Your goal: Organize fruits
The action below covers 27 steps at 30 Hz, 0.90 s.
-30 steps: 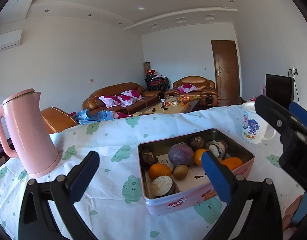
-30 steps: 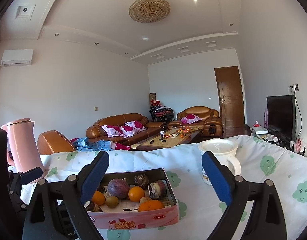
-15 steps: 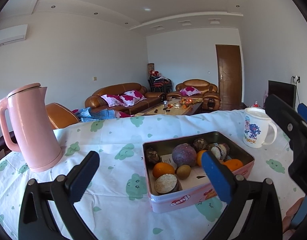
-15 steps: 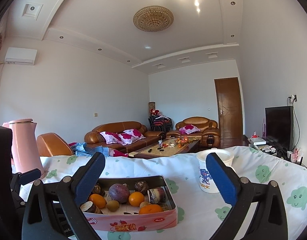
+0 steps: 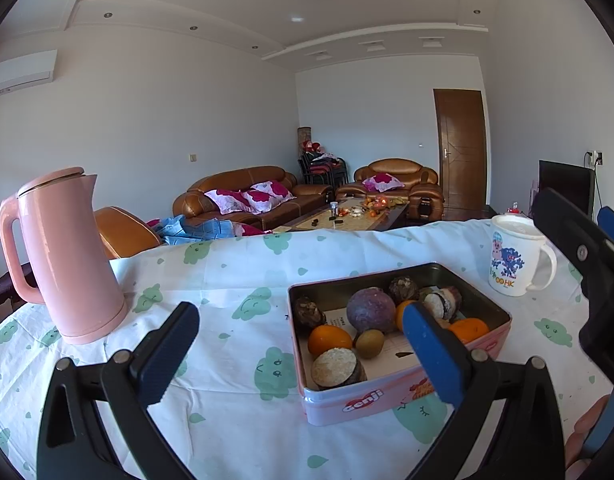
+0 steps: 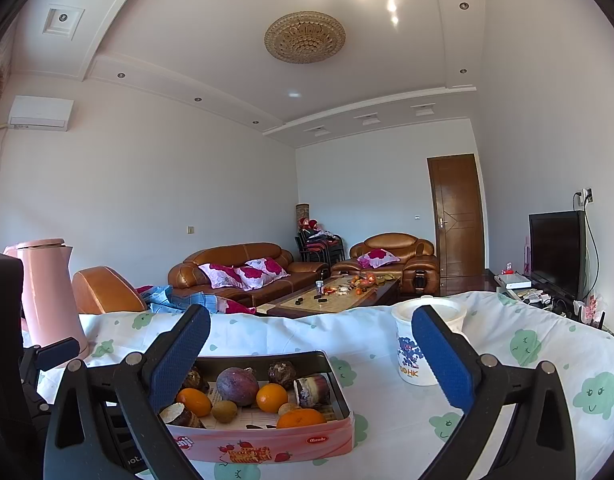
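A pink tin box (image 5: 407, 394) on the table holds several fruits: a purple round fruit (image 5: 370, 310), oranges (image 5: 329, 339), a kiwi (image 5: 369, 343) and cut brown roots (image 5: 334, 368). The tin also shows in the right wrist view (image 6: 267, 442). My left gripper (image 5: 301, 358) is open and empty, above the table in front of the tin. My right gripper (image 6: 311, 360) is open and empty, raised above the tin's near side. It also shows at the right edge of the left wrist view (image 5: 579, 248).
A pink kettle (image 5: 63, 256) stands at the table's left. A white lidded mug (image 5: 515, 258) stands right of the tin. A white tablecloth with green clouds (image 5: 247, 280) covers the table. Sofas and a coffee table lie beyond.
Both grippers have lifted and tilted up a little, so the tin sits lower in each view. Both stayed open and empty.
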Motion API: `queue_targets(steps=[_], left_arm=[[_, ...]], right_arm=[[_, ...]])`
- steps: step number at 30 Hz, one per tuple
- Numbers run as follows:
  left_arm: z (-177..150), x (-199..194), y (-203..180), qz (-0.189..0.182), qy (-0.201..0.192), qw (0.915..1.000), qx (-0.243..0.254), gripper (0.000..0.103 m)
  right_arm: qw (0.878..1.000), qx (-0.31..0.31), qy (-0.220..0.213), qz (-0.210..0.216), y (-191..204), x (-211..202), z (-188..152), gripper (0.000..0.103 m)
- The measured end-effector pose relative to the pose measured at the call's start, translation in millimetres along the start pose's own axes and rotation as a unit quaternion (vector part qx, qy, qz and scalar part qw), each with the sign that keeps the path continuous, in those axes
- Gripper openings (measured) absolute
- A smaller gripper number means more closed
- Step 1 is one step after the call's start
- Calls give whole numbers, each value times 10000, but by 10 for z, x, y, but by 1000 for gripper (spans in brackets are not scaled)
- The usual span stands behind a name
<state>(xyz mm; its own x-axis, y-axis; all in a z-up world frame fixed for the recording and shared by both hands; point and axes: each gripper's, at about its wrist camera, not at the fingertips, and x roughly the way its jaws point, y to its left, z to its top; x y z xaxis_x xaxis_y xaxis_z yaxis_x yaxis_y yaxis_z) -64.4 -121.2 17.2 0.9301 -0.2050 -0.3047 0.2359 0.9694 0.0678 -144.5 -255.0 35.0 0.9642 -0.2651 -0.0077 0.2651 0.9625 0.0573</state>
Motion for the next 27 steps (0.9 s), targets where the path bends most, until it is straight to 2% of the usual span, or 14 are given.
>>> queue_targets(steps=[27], left_arm=[[-4, 3, 20, 14, 7, 10000, -7, 103]], right_arm=[[10000, 5, 6, 8, -5, 1, 18, 102]])
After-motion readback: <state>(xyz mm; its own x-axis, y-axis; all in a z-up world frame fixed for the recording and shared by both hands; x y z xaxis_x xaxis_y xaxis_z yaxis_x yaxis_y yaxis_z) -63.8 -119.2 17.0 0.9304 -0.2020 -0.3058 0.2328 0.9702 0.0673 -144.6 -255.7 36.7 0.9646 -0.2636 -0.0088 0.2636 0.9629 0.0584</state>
